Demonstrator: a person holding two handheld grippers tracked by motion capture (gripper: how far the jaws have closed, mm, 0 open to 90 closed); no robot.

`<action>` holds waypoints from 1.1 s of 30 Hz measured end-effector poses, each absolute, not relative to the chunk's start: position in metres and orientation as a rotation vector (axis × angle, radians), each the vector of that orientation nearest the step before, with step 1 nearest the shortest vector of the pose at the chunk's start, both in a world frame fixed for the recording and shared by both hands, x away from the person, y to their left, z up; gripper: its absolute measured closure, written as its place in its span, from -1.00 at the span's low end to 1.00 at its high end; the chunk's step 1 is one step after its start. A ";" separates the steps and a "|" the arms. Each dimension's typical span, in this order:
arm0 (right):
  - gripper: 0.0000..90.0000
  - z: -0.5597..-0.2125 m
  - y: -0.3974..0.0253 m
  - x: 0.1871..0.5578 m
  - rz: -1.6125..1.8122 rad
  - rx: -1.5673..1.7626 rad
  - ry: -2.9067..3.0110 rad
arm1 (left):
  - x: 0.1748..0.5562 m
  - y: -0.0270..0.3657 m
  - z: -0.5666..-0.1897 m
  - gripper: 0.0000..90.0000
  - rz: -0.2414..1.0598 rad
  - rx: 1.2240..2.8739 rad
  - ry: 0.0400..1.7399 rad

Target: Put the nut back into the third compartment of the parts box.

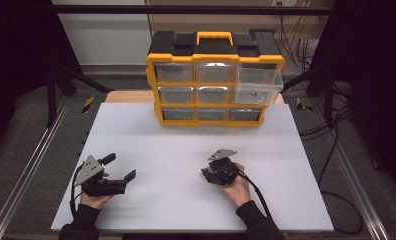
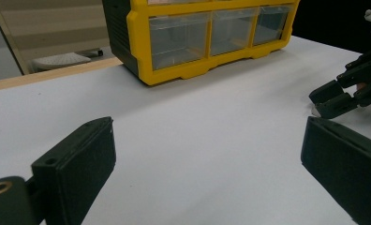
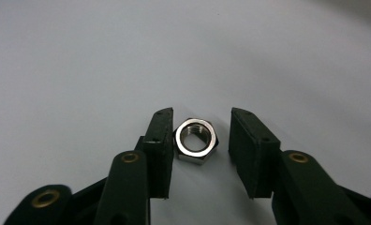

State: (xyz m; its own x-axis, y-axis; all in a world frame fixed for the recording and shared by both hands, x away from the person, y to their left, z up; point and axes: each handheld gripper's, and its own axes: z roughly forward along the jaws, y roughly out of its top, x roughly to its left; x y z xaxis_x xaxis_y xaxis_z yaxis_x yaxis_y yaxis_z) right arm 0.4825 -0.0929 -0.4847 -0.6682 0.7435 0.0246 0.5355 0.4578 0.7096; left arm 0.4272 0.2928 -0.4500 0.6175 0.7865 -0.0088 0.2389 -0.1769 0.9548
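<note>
A small steel hex nut (image 3: 196, 140) lies flat on the white table top (image 1: 186, 145). My right gripper (image 3: 201, 116) is tipped down over it, open, with a jaw on each side. The nut touches the left jaw, and a gap separates it from the right jaw. In the high view the right gripper (image 1: 207, 173) sits right of centre near the front, held in a hand. My left gripper (image 1: 120, 166) is at the front left, open wide with nothing between its jaws. In the left gripper view, the left gripper (image 2: 207, 140) faces the bare table and the right gripper (image 2: 340, 93) is at the right edge.
A yellow and black parts cabinet (image 1: 213, 75) with clear drawers stands at the back centre of the table. Its top right drawer (image 1: 258, 85) is pulled out and holds a few small metal parts. Metal frame rails and cables run along both sides.
</note>
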 end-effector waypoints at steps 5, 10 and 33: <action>0.50 -0.485 -0.092 0.482 1.025 1.085 2.431 | 0.427 0.293 -0.450 -0.93 0.610 1.723 0.843; 0.56 -0.485 -0.093 0.482 1.023 1.078 2.430 | 0.427 0.293 -0.450 -0.93 0.610 1.722 0.842; 0.56 -0.456 -0.110 0.477 1.127 1.093 2.357 | 0.426 0.291 -0.450 -0.93 0.609 1.726 0.839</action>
State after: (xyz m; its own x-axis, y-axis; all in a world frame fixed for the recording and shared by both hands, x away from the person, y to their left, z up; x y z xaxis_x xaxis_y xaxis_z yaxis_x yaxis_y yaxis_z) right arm 0.4772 -0.1100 -0.4563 -0.6613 0.7487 0.0461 0.5060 0.3999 0.7642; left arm 0.4264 0.2914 -0.4498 0.6216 0.7833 -0.0063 0.2366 -0.1800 0.9548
